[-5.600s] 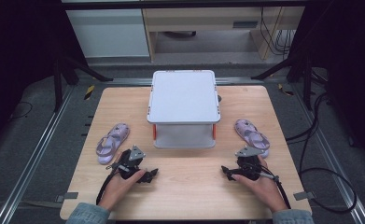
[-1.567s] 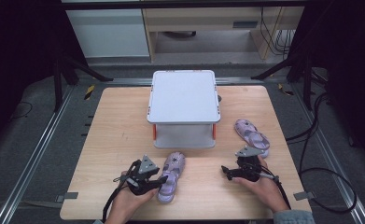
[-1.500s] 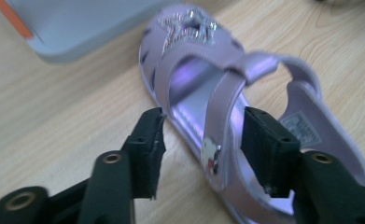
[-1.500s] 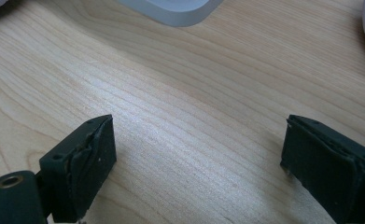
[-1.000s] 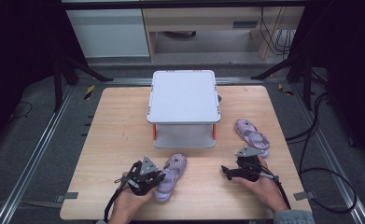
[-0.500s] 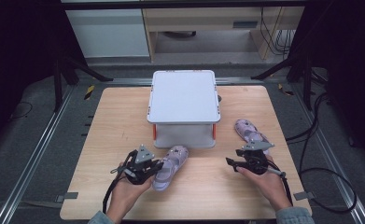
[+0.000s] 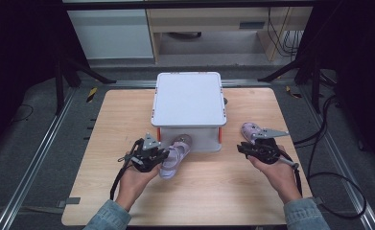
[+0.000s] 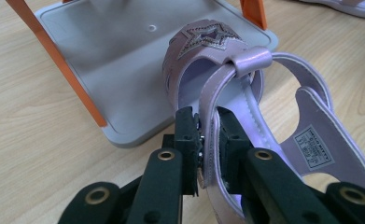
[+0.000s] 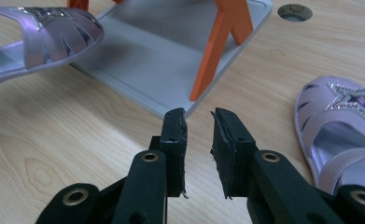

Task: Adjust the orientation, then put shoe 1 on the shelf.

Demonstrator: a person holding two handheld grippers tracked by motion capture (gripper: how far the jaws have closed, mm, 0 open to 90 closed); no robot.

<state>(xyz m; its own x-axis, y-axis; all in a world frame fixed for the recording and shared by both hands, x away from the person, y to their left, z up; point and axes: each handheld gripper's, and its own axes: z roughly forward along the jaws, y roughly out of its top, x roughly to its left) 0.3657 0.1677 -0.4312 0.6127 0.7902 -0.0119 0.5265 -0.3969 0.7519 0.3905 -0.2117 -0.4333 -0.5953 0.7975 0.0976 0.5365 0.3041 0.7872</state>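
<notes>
The left gripper [image 8: 207,135] is clamped on the side strap of a lilac sandal [image 8: 245,116], its two black pads pressing the thin strap from either side, and the sandal's toe reaches over the front edge of the grey lower tray [image 8: 110,79] of a small two-level rack. In the high view that sandal [image 7: 174,154] lies slanted at the rack's front left corner, just right of the left gripper [image 7: 152,155], heel toward the person. The sandal is pale purple with a slightly pearly sheen, its toe band cut into slots and set with a glittery star (silver-edged, with a purple centre), a loop on the instep carrying the ankle strap, and a printed label on the insole. The rack [image 7: 189,98] has a white flat top on orange legs. The right gripper [image 9: 198,133] has just been closing its jaws; they stand a narrow gap apart with nothing between them, above bare wood. The matching second sandal [image 9: 343,130] lies just to its right on the wooden table [image 7: 252,191], near the rack's front right corner.
</notes>
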